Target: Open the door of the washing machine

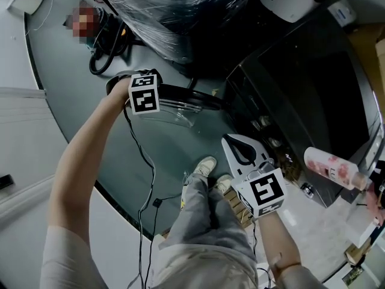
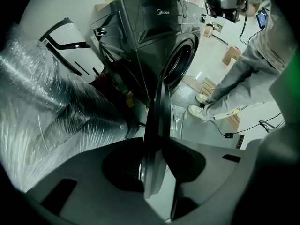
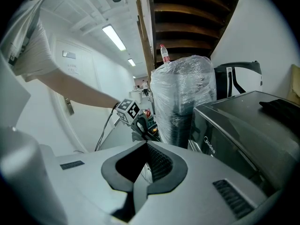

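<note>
The dark front-loading washing machine (image 1: 301,95) stands at the right, and its round door (image 1: 180,99) is swung out to the left. My left gripper (image 1: 139,89) points down and is shut on the door's outer rim. In the left gripper view the rim (image 2: 159,107) runs edge-on between the jaws of the left gripper (image 2: 157,146), with the machine's front and drum opening (image 2: 180,67) behind. My right gripper (image 1: 240,152) hovers above my feet, beside the machine's front, shut and holding nothing. The right gripper view shows its closed jaws (image 3: 146,146) and the machine (image 3: 234,135).
A large plastic-wrapped bundle (image 1: 180,11) stands behind the door, close to the left gripper. A pink bottle (image 1: 331,166) lies on top of the machine. Cables (image 1: 144,161) trail over the floor by my legs and shoes (image 1: 207,164). Cardboard boxes (image 2: 232,55) sit farther off.
</note>
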The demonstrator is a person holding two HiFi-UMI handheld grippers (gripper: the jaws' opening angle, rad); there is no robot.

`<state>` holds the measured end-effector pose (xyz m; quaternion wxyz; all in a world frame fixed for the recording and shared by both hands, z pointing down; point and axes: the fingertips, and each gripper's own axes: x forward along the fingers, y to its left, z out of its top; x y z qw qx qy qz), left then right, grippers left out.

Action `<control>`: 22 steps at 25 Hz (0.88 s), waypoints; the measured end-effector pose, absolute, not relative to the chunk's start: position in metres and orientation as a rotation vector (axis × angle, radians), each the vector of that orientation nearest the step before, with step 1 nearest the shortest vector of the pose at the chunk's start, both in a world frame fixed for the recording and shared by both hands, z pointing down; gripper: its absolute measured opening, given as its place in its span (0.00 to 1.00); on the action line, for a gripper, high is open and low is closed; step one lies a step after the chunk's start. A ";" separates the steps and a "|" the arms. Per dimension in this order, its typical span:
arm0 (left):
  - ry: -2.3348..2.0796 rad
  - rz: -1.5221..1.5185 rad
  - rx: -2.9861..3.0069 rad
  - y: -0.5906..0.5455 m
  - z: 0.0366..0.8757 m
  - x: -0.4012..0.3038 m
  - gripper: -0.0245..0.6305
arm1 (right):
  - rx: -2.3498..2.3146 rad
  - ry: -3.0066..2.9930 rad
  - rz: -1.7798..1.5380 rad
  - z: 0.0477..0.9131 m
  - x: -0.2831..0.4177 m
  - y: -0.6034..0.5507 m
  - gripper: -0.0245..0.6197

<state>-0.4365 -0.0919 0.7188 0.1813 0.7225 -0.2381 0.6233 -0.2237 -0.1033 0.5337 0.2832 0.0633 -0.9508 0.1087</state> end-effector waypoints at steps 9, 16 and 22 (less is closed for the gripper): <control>-1.000 1.695 2.062 -0.089 0.700 -0.448 0.30 | 0.173 -2.552 0.268 0.515 -0.215 -0.091 0.07; -1.355 1.268 2.086 -0.093 0.628 -0.425 0.26 | 0.202 -2.602 0.291 0.466 -0.203 -0.082 0.07; -1.468 1.002 2.259 -0.103 0.529 -0.359 0.20 | 0.270 -2.658 0.257 0.409 -0.177 -0.081 0.08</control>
